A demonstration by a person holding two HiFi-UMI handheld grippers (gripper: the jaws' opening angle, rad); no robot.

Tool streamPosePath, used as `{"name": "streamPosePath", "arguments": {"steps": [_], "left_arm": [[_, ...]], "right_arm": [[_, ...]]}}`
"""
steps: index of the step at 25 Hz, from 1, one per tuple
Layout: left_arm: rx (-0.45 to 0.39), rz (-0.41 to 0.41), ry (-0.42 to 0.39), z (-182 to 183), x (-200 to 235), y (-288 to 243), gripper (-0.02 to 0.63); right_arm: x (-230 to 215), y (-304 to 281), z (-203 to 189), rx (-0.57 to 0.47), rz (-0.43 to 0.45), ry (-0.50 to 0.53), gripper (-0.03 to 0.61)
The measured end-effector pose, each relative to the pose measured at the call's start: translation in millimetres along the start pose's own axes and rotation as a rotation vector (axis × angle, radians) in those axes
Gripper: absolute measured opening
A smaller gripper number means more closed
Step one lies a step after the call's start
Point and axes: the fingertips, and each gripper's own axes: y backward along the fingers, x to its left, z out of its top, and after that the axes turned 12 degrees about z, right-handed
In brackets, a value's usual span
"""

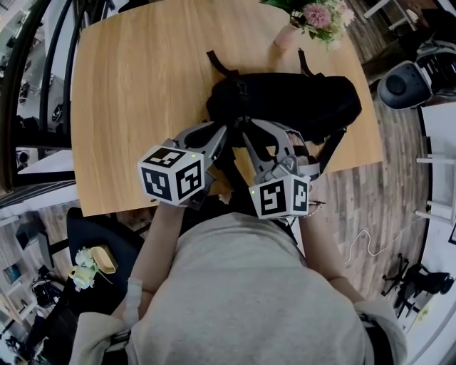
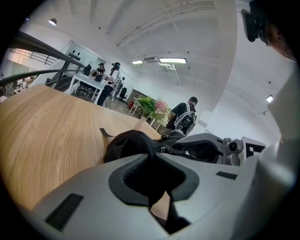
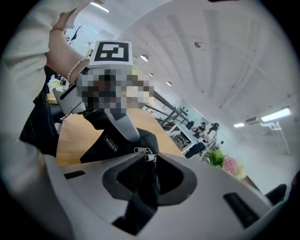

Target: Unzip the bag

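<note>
1. Nearest, a grey-shirted torso (image 1: 249,285) up against the near edge of the worktop (image 1: 135,85), both forearms thrust forward and close together.
2. Just ahead, the left gripper (image 1: 224,134) angled in from the left, marker cube toward the body, tips at the near side of the bag (image 1: 285,103). Its fingers (image 2: 126,180) almost together, pinched on a fold of the black fabric.
3. Beside it, the right gripper (image 1: 249,135) angled inward, so that both sets of tips nearly meet. Its fingers (image 3: 131,173) clamped on a metal zip pull (image 3: 151,157), black webbing running down between them.
4. Next, the bag itself: black, lying on its side near the near right corner of the worktop, long side along the near edge. One strap (image 1: 221,64) trailing toward the far edge, another hanging over the near edge.
5. Underneath, light wood grain, bare across the whole left half. At the far edge toward the right corner, a pale pink vase (image 1: 287,36) with pink and green flowers (image 1: 320,14).
6. Beyond the worktop, a plank floor (image 1: 370,178) on the right with a black chair (image 1: 406,82), and a dark railing (image 1: 43,71) curving along the left.
7. Farthest, a white ceiling (image 2: 187,37) with strip lights (image 2: 171,60), and small figures of people (image 2: 110,82) at tables well apart from the worktop.
</note>
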Motion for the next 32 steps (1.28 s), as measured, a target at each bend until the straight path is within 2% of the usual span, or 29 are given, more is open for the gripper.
{"name": "streamPosePath", "arguments": {"steps": [6, 8, 11, 16, 18, 21, 32], "left_arm": [[0.006, -0.013, -0.011, -0.5, -1.4, 1.3, 0.057], [0.010, -0.015, -0.015, -2.0, -1.5, 1.4, 0.057], [0.016, -0.019, -0.014, -4.2, 0.3, 2.1, 0.057], [0.016, -0.031, -0.032, -1.4, 2.7, 0.0, 0.057], [0.016, -0.029, -0.035, -0.7, 3.5, -0.2, 0.057], [0.006, -0.013, -0.033, 1.2, 3.9, -0.7, 0.057], [-0.044, 0.110, -0.028, 4.2, 4.5, -3.5, 0.057]], "right_arm": [[-2.6, 3.1, 1.7, -0.021, -0.031, -0.135, 0.018], [-2.8, 2.6, -0.1, -0.040, -0.029, -0.220, 0.016], [-5.9, 1.4, -1.6, -0.119, 0.012, -0.425, 0.011], [-12.4, 4.0, -17.3, -0.250, 0.071, -0.833, 0.009], [-13.6, 5.8, -20.9, -0.288, 0.089, -0.940, 0.009], [-17.1, 9.4, -24.1, -0.312, 0.112, -0.991, 0.009], [-28.1, 17.2, -47.9, -0.318, 0.171, -0.983, 0.009]]}}
